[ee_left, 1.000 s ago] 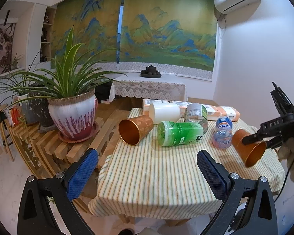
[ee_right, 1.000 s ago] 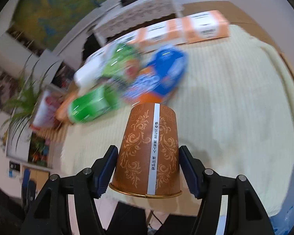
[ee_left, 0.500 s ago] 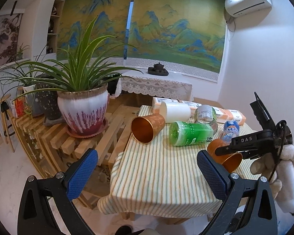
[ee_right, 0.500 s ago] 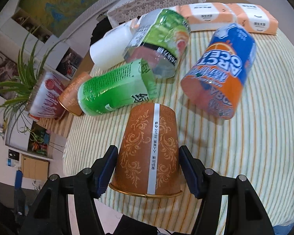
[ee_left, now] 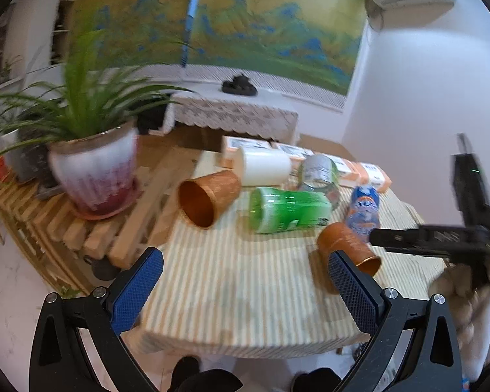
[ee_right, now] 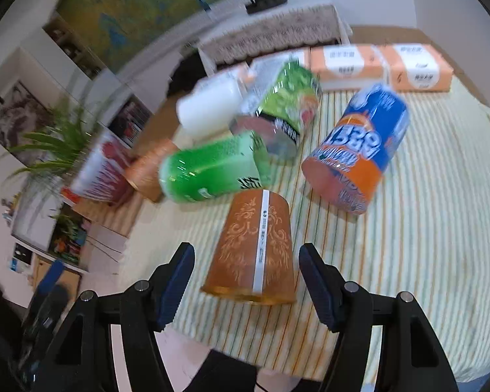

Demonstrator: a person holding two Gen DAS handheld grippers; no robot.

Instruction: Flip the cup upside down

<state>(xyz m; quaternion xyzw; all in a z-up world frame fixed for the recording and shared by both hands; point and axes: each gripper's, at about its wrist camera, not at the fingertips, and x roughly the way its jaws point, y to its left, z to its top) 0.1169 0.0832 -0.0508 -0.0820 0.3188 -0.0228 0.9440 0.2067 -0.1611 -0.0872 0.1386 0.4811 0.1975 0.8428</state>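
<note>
An orange patterned cup (ee_right: 254, 248) stands mouth down, a little tilted, on the striped tablecloth (ee_right: 424, 228). My right gripper (ee_right: 246, 281) is open, its blue pads (ee_right: 176, 277) apart from the cup's sides. In the left wrist view the same cup (ee_left: 343, 245) sits near the table's right front, with the right gripper's black body (ee_left: 441, 235) beside it. My left gripper (ee_left: 245, 290) is open and empty, above the table's front edge. A second orange cup (ee_left: 205, 196) lies on its side at the table's left.
A green bottle (ee_right: 212, 170), a green-labelled can (ee_right: 284, 107), a blue-orange can (ee_right: 359, 150) and a white cylinder (ee_right: 209, 107) lie behind the cup. Orange tissue packs (ee_right: 379, 65) line the far edge. A potted plant (ee_left: 94, 163) stands on a slatted bench at left.
The right gripper lowered the cup onto the table and opened, letting it go. The left gripper swung slightly towards the table; both views are motion-blurred.
</note>
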